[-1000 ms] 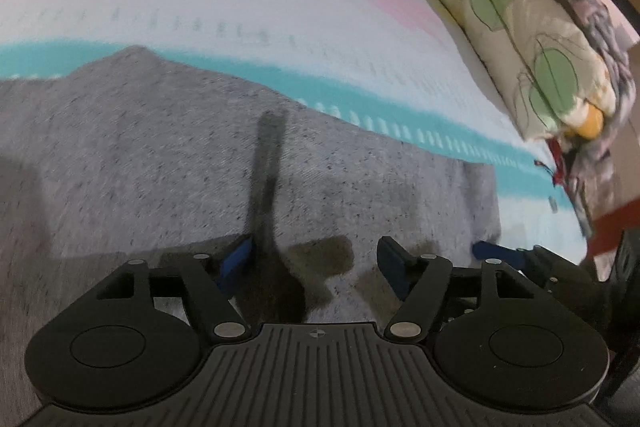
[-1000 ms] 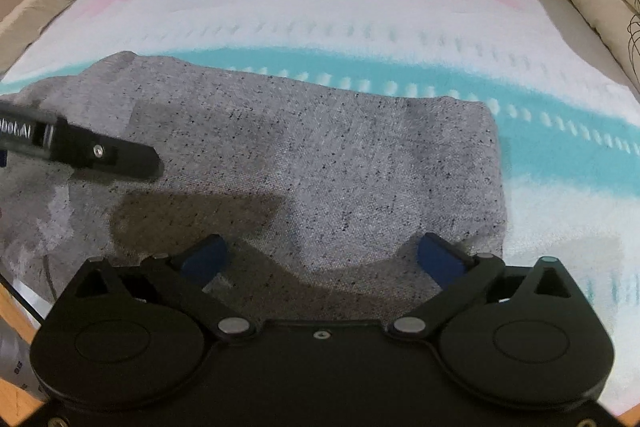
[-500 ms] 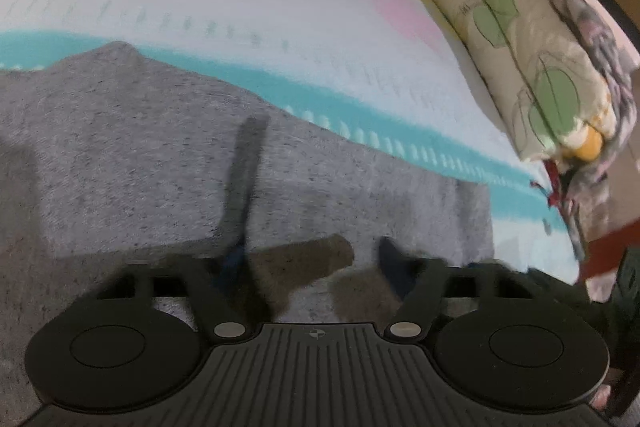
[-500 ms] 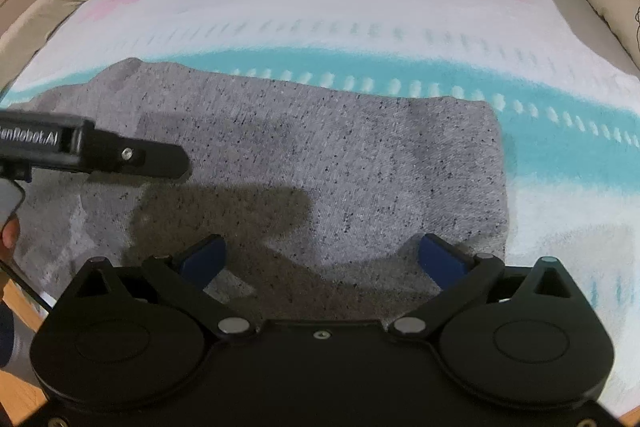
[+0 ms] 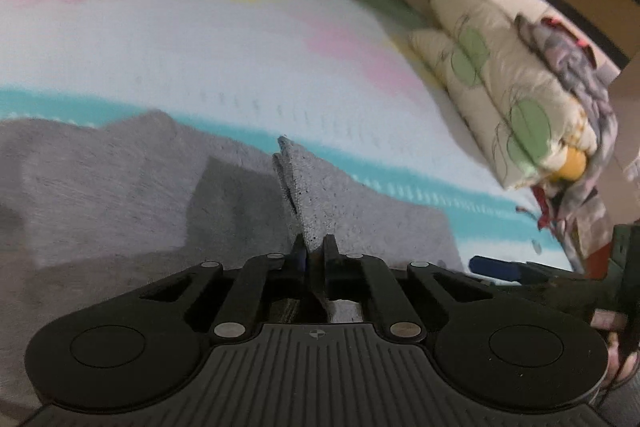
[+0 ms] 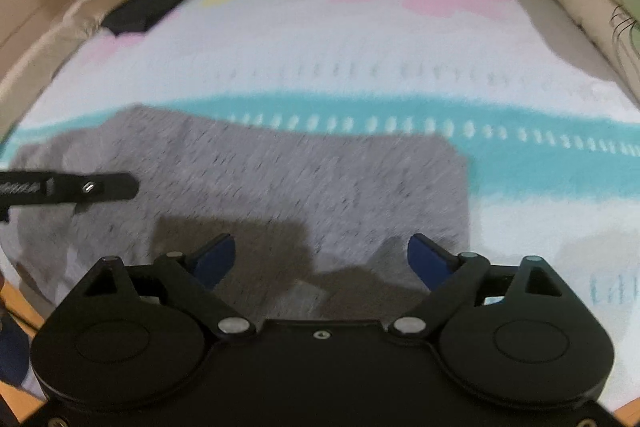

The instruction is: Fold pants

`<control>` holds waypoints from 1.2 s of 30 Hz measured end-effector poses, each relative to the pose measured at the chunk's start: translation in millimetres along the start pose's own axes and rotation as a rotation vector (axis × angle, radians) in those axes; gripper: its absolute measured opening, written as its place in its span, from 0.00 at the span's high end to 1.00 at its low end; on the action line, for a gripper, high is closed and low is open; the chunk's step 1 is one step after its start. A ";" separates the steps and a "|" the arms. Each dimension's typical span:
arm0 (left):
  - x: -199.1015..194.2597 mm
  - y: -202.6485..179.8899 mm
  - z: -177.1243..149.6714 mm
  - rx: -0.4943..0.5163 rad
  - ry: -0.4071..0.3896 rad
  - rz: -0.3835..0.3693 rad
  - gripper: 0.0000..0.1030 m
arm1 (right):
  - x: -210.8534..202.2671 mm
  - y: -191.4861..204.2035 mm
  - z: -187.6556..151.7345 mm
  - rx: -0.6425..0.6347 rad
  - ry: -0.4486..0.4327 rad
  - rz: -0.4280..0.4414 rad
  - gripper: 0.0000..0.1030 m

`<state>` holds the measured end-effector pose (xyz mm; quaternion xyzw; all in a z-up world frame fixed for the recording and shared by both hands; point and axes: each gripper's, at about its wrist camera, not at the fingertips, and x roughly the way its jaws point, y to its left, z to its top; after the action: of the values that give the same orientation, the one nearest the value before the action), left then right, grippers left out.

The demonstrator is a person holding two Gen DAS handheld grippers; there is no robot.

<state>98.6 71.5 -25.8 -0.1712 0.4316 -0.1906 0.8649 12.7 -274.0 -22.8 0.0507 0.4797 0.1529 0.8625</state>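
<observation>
The soft grey speckled pants (image 6: 280, 183) lie flat on a big bedspread w/ white, pink, yellow & teal stripes (image 6: 360, 47), close to the near edge of the bed. The left gripper (image 5: 314, 251) has its two black fingers pinched tight on a bit of the grey cloth, and a little ridge of cloth stands up from the pinch like a tent. I think it holds there so it can lift that edge & carry it over for a fold. The right gripper (image 6: 320, 257) hangs just above the pants w/ its blue-tipped fingers spread wide, nothing in them. It looks ready to grab the near edge by the right end, so both sides can go up together. The right end of the pants is a straight edge on the teal stripe. Past the pants there is lots of open bed to fold onto. A dark folded cloth (image 6: 152, 7) sits far back on the left, and leaf-print pillows (image 5: 500, 99) are stacked far right, both well apart from the pants.
</observation>
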 end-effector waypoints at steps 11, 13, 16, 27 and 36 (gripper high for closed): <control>34.0 50.8 -14.6 -0.075 0.166 0.072 0.86 | 26.0 16.0 6.2 -0.027 0.055 -0.017 0.17; 33.4 45.1 -12.3 -0.042 0.168 0.084 0.84 | 46.9 20.2 -0.7 -0.073 0.134 -0.058 0.18; 23.9 35.0 -12.5 -0.011 0.125 0.146 0.83 | 49.6 25.0 -7.4 -0.123 0.096 -0.083 0.15; 46.6 38.2 10.5 0.009 0.123 0.204 0.77 | 48.4 30.2 -17.2 -0.109 0.072 -0.113 0.10; 41.1 58.9 42.4 -0.024 0.004 0.273 0.77 | 48.1 27.3 -19.9 -0.112 0.074 -0.102 0.08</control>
<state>166.5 108.6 -56.8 -0.1207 0.4550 -0.0663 0.8798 13.8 -234.3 -66.1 -0.0279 0.5040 0.1370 0.8523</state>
